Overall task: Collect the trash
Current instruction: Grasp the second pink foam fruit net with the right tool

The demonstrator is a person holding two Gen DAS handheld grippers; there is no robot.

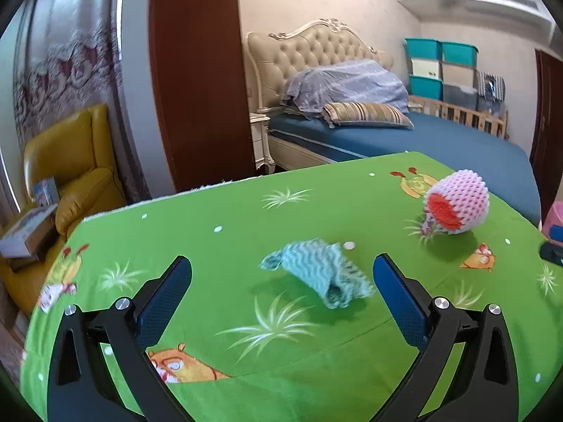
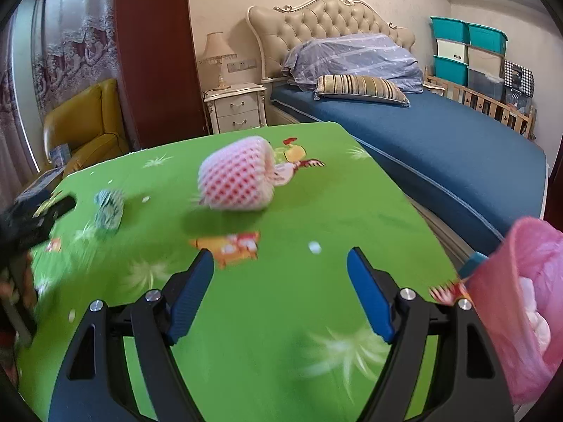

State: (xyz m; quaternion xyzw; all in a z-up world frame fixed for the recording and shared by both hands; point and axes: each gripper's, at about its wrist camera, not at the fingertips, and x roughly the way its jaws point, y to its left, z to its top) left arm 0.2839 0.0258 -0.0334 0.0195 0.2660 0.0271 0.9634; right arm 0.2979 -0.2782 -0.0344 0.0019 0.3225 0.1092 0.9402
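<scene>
A crumpled teal foam net lies on the green cartoon tablecloth, just ahead of my open, empty left gripper. A pink foam fruit net lies farther right. In the right wrist view the pink net lies ahead of my open, empty right gripper, and the teal net lies at the left. A bin lined with a pink bag stands at the table's right edge, with white trash inside. The left gripper shows at the far left.
A bed with a blue sheet runs behind and right of the table. A yellow armchair with boxes stands at the left. A white nightstand and stacked storage bins are farther back.
</scene>
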